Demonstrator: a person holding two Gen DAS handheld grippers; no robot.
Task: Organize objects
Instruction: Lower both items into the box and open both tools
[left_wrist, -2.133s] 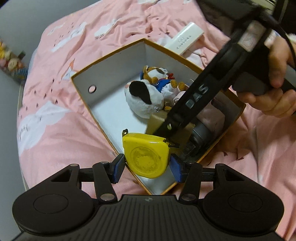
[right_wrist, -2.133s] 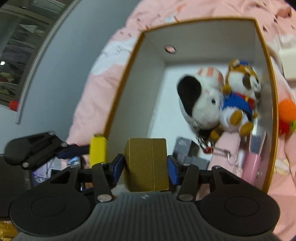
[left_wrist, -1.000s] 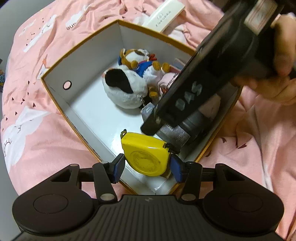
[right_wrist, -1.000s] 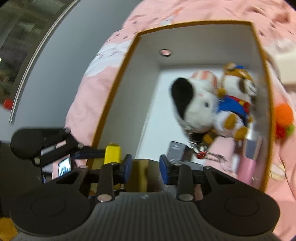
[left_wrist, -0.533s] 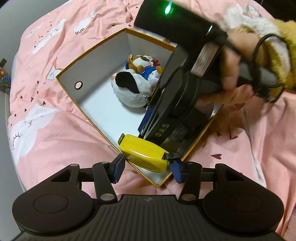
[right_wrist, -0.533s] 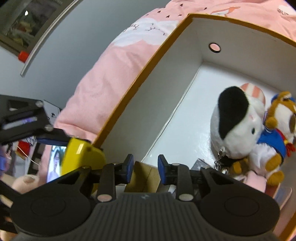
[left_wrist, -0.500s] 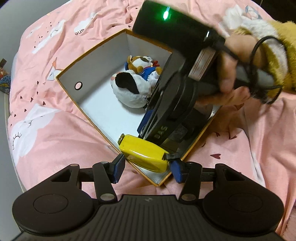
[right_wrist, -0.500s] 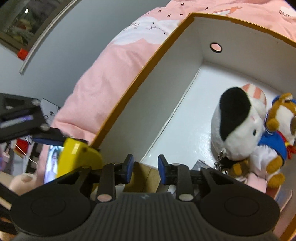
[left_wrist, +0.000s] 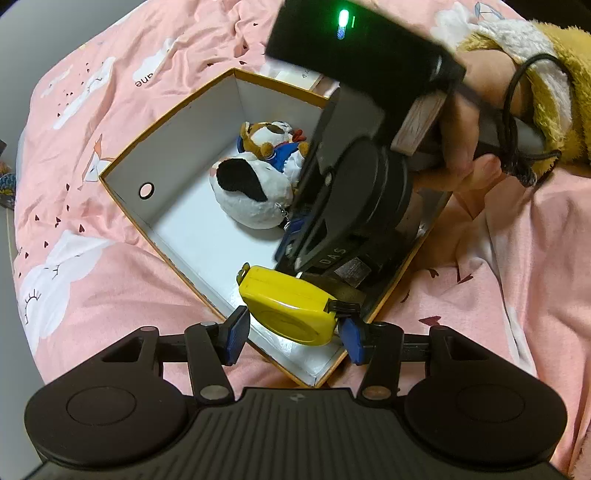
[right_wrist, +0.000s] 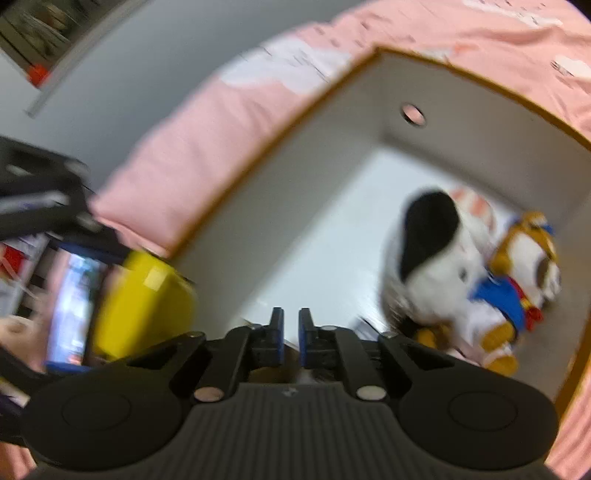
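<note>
Partly behind the right gripper (left_wrist: 295, 240): a gold carton (left_wrist: 341, 290), barely discernible.

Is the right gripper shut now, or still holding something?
Shut and empty: the right gripper has just been closing, its blue pads nearly meet, and nothing shows between them above the box.

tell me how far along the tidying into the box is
Done: two plush toys and a gold carton lie in the box. The right claw is shut and empty. In hand: the left claw holds a yellow tape measure over the box's near corner. Left: a white carton behind it.
</note>
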